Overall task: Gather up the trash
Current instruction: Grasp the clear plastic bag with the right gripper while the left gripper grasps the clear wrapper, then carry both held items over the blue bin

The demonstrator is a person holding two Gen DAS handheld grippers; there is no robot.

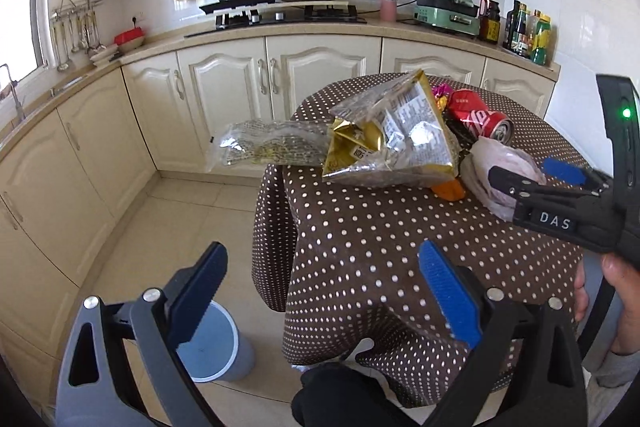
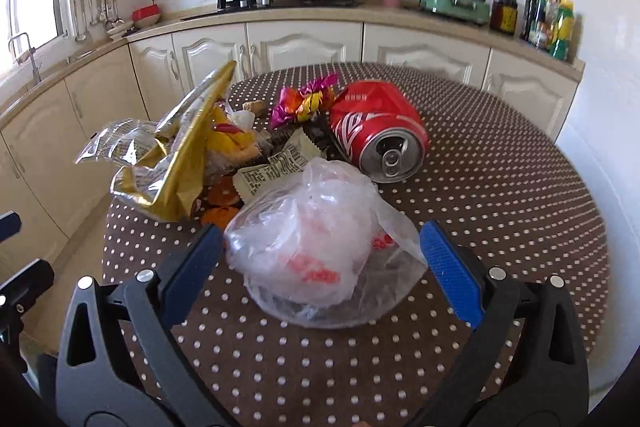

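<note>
Trash lies piled on a round table under a brown polka-dot cloth. A crumpled clear plastic bag sits nearest, between the fingers of my right gripper, which is open around it; the pads do not visibly press it. Behind lie a dented red cola can on its side, a gold and clear snack bag, bright candy wrappers and orange peel. My left gripper is open and holds nothing, off the table's near-left edge. A grey-blue bin stands on the floor below it.
The snack bag and a second clear wrapper overhang the table's left edge. Cream kitchen cabinets run along the back and left, with a stove, pots and bottles on the counter. A hand holds the right gripper's handle.
</note>
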